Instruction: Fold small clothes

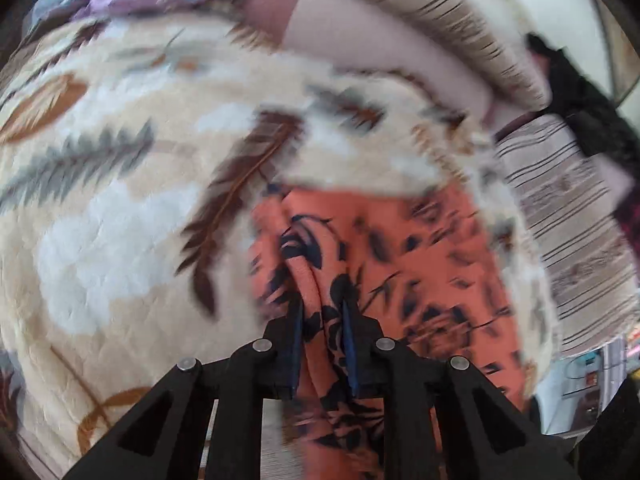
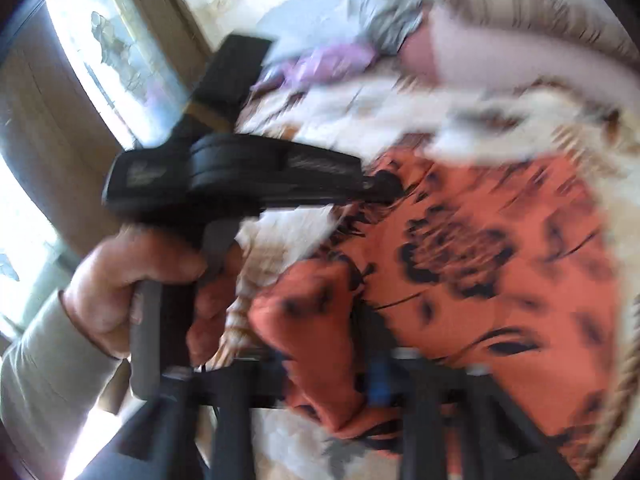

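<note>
The left gripper (image 1: 322, 312) pinches a ridge of the orange flowered garment (image 1: 420, 264), which lies bunched on the feather-print blanket (image 1: 120, 200), its folds running away from the jaws. The right gripper (image 2: 332, 384) has cloth between its fingers; blur hides whether they press it. A hand (image 2: 120, 284) holds the left tool. Beyond lie striped pillows (image 1: 440, 20).
</note>
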